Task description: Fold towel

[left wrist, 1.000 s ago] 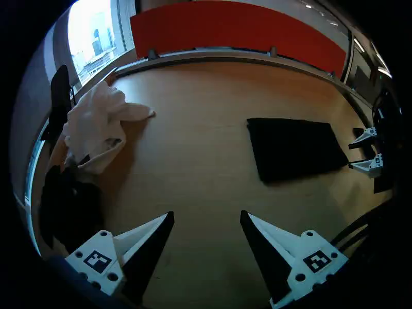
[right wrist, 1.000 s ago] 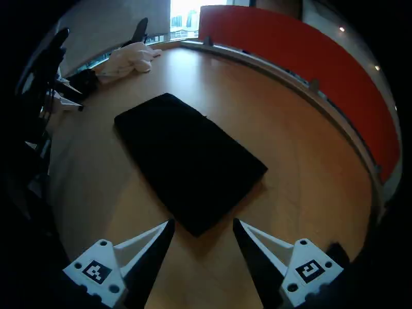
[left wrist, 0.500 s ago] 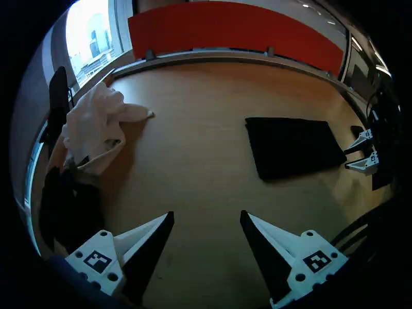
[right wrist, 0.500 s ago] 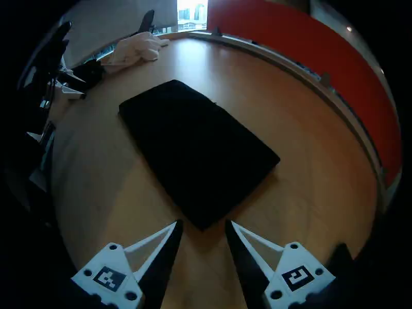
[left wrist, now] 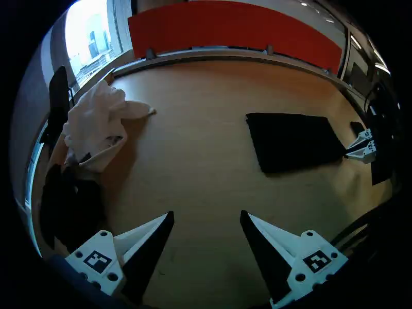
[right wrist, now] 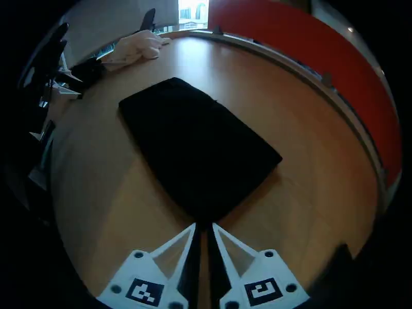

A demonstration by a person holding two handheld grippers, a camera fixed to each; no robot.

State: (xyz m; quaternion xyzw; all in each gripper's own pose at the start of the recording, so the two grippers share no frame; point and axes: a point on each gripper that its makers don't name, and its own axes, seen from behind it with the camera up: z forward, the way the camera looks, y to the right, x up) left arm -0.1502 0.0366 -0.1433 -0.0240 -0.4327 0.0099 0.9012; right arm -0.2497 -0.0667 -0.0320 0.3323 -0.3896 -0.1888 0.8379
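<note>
A black towel [left wrist: 293,139] lies folded flat as a rectangle on the wooden table [left wrist: 201,170]. In the right gripper view its near corner [right wrist: 203,213] reaches in between my right gripper's [right wrist: 202,227] fingertips, which are pressed together on it. The left gripper view shows that same right gripper [left wrist: 348,152], closed at the towel's right corner. My left gripper [left wrist: 206,213] hovers open over bare wood well to the left of the towel, with nothing between its fingers. It also appears far off in the right gripper view as the left gripper [right wrist: 76,86].
A crumpled white cloth pile [left wrist: 95,126] sits at the table's left end, with dark fabric [left wrist: 69,206] beside it. A red panel [left wrist: 232,26] runs along the table's far edge. A dark chair [left wrist: 59,98] stands by the window. Bare wood separates towel and pile.
My right gripper moved forward to the towel's near corner and closed from open onto it. The left gripper stayed open and nearly still.
</note>
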